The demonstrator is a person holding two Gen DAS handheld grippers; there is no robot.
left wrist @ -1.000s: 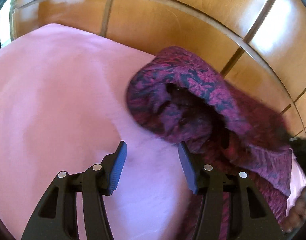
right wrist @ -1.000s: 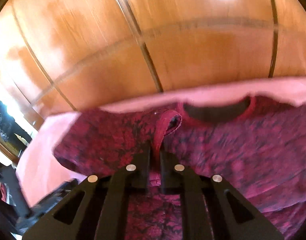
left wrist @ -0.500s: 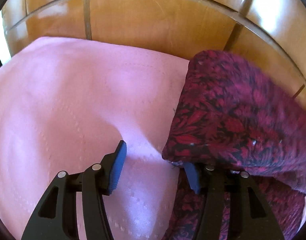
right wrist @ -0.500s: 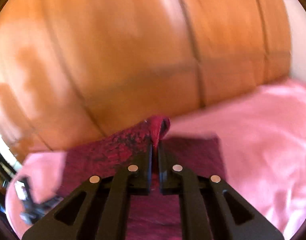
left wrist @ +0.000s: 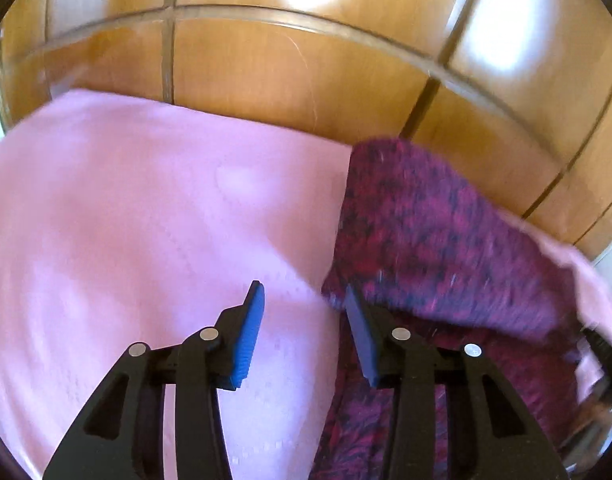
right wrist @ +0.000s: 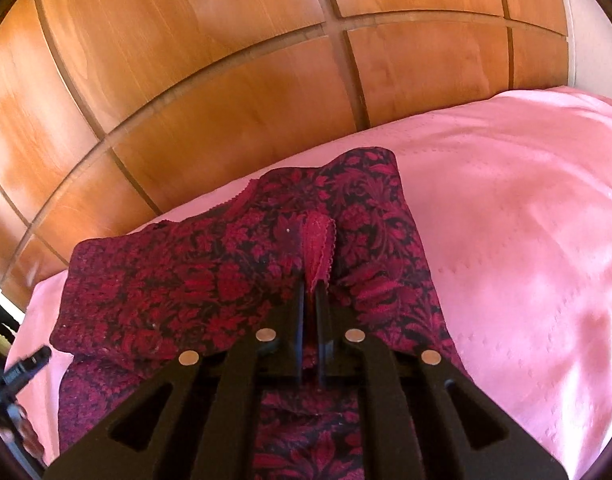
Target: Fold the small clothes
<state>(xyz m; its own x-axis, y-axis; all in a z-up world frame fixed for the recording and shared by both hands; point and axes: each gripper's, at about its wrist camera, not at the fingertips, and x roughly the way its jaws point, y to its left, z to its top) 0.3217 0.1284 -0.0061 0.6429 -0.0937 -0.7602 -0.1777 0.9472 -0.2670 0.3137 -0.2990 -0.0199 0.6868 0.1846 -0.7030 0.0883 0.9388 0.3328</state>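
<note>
A small dark red garment (right wrist: 210, 280) with a black floral print lies folded over itself on a pink bedsheet (right wrist: 526, 220). My right gripper (right wrist: 311, 280) is shut on its red scalloped edge (right wrist: 320, 240), holding that edge over the folded cloth. In the left wrist view the same garment (left wrist: 446, 240) lies at the right, blurred. My left gripper (left wrist: 302, 300) is open and empty over the pink sheet (left wrist: 126, 220); its right finger (left wrist: 360, 332) is at the garment's left edge.
A glossy wooden headboard (right wrist: 226, 60) with panel grooves rises just behind the bed, also in the left wrist view (left wrist: 306, 72). A white wall (right wrist: 590, 32) shows at the far right. The left gripper's tip (right wrist: 26, 364) shows at the lower left.
My right gripper has carried the held edge across the garment and lowered it, laying one side folded over the other. My left gripper stayed open beside the garment's left edge.
</note>
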